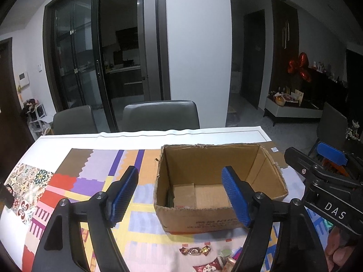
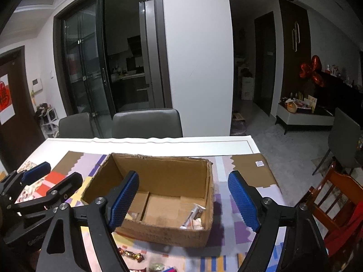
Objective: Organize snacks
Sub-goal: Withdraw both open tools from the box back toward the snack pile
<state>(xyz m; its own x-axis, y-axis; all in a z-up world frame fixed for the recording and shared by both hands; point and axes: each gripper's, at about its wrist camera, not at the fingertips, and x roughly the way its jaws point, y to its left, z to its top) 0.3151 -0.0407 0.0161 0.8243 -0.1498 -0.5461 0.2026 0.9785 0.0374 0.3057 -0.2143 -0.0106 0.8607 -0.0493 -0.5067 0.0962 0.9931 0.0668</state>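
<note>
An open cardboard box [image 1: 204, 219] stands on the colourful table mat [image 1: 90, 176]. My left gripper [image 1: 180, 195] hovers open in front of the box, nothing between its blue pads [image 1: 123, 195]. In the right wrist view my right gripper [image 2: 183, 200] is also open and empty, held just before the box [image 2: 163, 176]. Wrapped snacks [image 2: 192, 215] lie in the box's right near corner, and another packet [image 2: 132, 215] lies at its left. Loose candies [image 1: 195, 250] lie on the mat in front of the box, also seen as candies [image 2: 131, 255]. Each gripper shows in the other's view: right gripper [image 1: 315, 158], left gripper [image 2: 52, 174].
Two grey chairs [image 1: 158, 115] stand behind the table's far edge. A red wooden chair [image 2: 335, 195] stands close to the table's right side. A patterned cloth [image 1: 27, 181] lies at the mat's left. Bare white table [image 2: 158, 146] runs behind the box.
</note>
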